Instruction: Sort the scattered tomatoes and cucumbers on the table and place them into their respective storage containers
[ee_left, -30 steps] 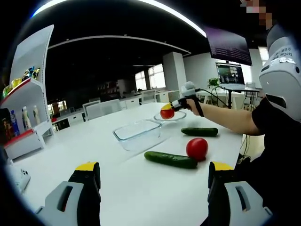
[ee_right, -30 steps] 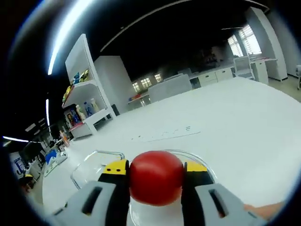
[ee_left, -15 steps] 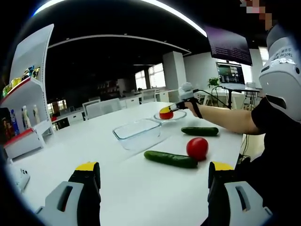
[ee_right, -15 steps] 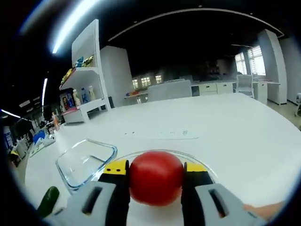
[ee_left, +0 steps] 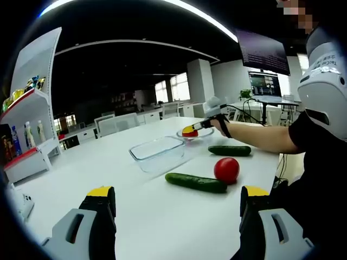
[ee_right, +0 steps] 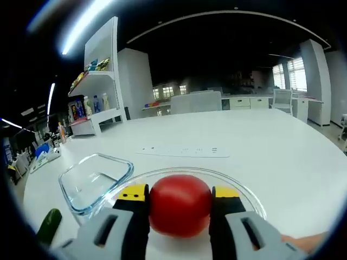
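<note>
Tomato comes down to the round dish

The right claw (ee_right: 179,203) still squeezes a red tomato (ee_right: 180,204) and has dropped lower, so it now hangs just over the round glass dish (ee_right: 246,190), ready to let go. The square glass box (ee_left: 158,153) sits beside that dish. Near it on the table (ee_left: 162,211) lie two cucumbers (ee_left: 196,182) and another tomato (ee_left: 226,169). The left claw (ee_left: 176,216) waits wide apart

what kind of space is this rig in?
Likely an open-plan office or lab showroom: long white table, white display shelf holding bottles, monitor on a desk, and rows of white chairs behind.
</note>
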Demonstrator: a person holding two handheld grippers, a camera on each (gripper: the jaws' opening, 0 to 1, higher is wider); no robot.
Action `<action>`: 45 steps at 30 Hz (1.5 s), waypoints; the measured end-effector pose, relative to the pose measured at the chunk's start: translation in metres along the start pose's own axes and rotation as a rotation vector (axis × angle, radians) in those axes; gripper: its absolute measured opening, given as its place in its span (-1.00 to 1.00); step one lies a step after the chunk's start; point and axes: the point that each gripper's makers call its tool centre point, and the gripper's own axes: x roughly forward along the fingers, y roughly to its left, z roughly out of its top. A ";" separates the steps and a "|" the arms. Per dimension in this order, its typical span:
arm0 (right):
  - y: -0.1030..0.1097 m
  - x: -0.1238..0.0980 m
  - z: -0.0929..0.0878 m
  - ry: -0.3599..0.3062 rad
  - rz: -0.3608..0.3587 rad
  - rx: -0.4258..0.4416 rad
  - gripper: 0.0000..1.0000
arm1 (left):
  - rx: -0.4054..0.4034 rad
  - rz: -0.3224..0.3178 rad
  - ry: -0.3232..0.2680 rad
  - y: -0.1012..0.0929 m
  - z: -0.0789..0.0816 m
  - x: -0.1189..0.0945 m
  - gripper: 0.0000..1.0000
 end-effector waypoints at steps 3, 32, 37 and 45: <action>-0.001 0.001 -0.002 -0.001 -0.007 -0.012 -0.23 | -0.001 0.000 -0.004 0.000 0.001 0.000 0.90; 0.000 -0.009 -0.015 0.101 0.016 -0.118 -0.12 | 0.004 -0.005 -0.008 -0.005 0.003 -0.001 0.90; 0.001 -0.011 -0.016 0.106 0.021 -0.128 -0.12 | 0.001 -0.003 -0.009 -0.005 0.002 -0.003 0.90; 0.005 -0.015 -0.010 0.080 0.045 -0.107 -0.01 | 0.003 0.001 -0.013 -0.006 0.004 -0.006 0.90</action>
